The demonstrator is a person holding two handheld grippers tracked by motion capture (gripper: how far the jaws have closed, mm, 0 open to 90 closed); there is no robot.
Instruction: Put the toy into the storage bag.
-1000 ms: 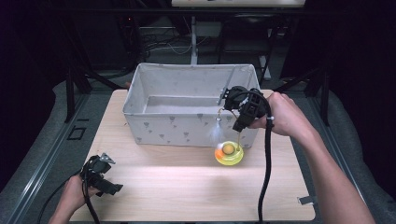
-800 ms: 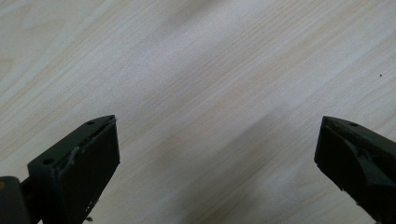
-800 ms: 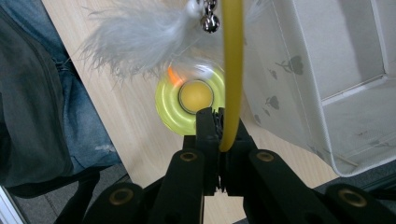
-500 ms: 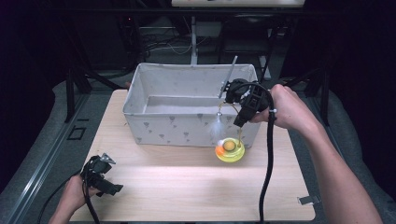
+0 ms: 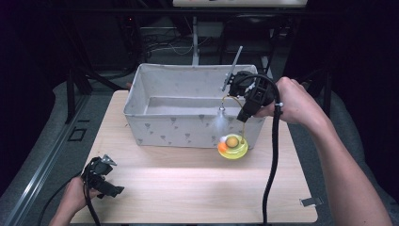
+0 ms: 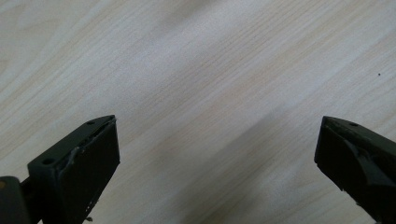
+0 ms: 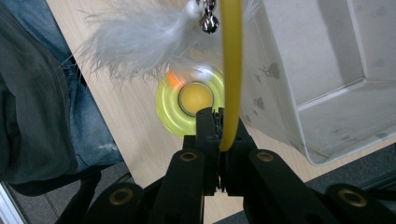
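Note:
A cat toy hangs from my right gripper (image 5: pixel 243 116), which is shut on its curved yellow wire (image 5: pixel 234 100). The toy has a round yellow base (image 5: pixel 232 146) with an orange ball, and a white feather (image 5: pixel 219 123) with a small bell. It sits in front of the right end of the fabric bin (image 5: pixel 179 128). In the right gripper view the jaws (image 7: pixel 219 127) pinch the yellow wire (image 7: pixel 231 70), with the feather (image 7: pixel 140 37) and base (image 7: pixel 191 106) beyond them. My left gripper (image 5: pixel 111 189) rests open at the table's front left; its jaws (image 6: pixel 217 154) stand wide over bare wood.
The grey-white fabric bin (image 7: pixel 308 70) with small printed marks stands at the back of the wooden table (image 5: pixel 188 188). A black cable (image 5: pixel 273 160) trails from the right gripper across the table's right side. A person's trouser leg (image 7: pixel 37 93) shows past the table edge.
My right gripper has risen and drifted slightly right, toward the bin's right end, carrying the toy; the yellow base has moved up with it. The left gripper has stayed put.

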